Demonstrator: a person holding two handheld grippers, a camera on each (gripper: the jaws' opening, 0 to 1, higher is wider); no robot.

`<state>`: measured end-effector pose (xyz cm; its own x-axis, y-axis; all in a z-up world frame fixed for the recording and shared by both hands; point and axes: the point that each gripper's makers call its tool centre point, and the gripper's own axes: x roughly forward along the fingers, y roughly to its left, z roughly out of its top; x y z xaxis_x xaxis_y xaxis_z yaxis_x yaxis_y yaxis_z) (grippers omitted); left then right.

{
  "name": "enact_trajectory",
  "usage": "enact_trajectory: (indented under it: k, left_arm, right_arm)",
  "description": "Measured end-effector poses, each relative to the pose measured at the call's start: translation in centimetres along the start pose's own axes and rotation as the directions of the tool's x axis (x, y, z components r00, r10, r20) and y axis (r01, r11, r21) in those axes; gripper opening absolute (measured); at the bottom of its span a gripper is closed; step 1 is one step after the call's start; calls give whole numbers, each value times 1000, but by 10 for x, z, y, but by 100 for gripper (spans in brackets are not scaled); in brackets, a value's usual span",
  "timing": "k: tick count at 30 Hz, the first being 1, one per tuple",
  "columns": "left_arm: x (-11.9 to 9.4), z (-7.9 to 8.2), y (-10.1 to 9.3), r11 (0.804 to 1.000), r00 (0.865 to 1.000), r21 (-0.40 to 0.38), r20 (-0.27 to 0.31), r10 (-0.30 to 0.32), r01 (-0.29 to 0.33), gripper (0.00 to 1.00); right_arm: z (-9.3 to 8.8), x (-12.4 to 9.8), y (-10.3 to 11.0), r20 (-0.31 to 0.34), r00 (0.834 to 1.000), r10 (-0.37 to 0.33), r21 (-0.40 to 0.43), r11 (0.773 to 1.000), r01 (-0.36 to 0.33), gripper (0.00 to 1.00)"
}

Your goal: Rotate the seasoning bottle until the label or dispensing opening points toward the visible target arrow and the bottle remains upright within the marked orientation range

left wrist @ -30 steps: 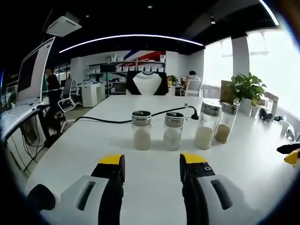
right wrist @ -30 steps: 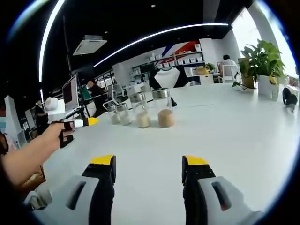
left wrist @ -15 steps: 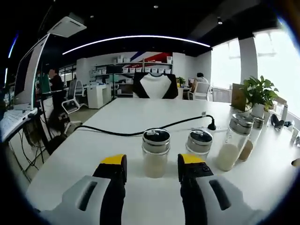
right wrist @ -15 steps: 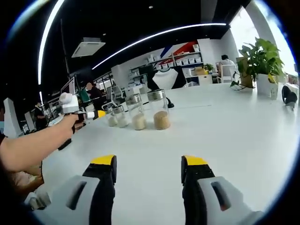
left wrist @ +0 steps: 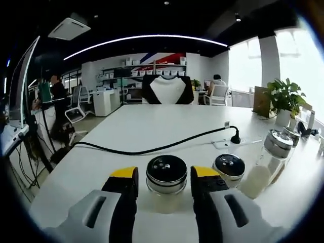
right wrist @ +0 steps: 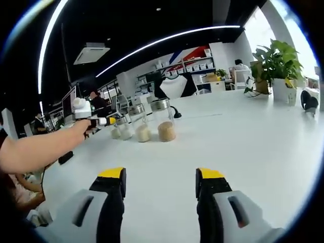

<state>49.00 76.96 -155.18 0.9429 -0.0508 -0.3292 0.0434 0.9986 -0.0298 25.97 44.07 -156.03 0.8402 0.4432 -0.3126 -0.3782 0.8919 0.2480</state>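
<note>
The seasoning bottle (left wrist: 166, 177) stands upright on the white tabletop (left wrist: 152, 126), its long axis vertical, directly between the yellow-tipped fingers (left wrist: 124, 177) of the left gripper (left wrist: 163, 178), which are apart and not clamped. It is clear glass with a round perforated metal cap and pale contents. Three similar bottles (left wrist: 229, 169) stand to its right. The right gripper (right wrist: 160, 177), fingers apart, holds nothing, well away from the row.

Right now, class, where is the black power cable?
In the left gripper view, the black power cable snakes across the white table behind the seasoning bottles, its plug lying at the right.
</note>
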Motion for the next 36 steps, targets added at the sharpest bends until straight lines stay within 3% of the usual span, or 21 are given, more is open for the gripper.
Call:
enact_trajectory:
  k: [14, 19, 25, 36]
  left_arm:
    - [4, 5, -7, 1000, 1000, 17, 8, -3, 2, 34]
    - [2, 6, 0, 1000, 1000, 26, 7, 12, -12, 33]
    - [-16, 9, -1, 999, 1000, 30, 14, -15, 15, 33]
    - [-52, -6, -7, 999, 999, 16, 13, -31, 30, 33]
  right_arm:
    - [4, -4, -11, 6, 1000, -7, 13, 1000, 7, 54]
    - [9, -8, -14, 16, 1000, -15, 12, 1000, 14, 54]
    - [11, -5, -4, 17, 1000, 2, 13, 1000, -2, 54]
    - [18, -9, 19, 37, 998, 47, -8, 999, -47, 54]
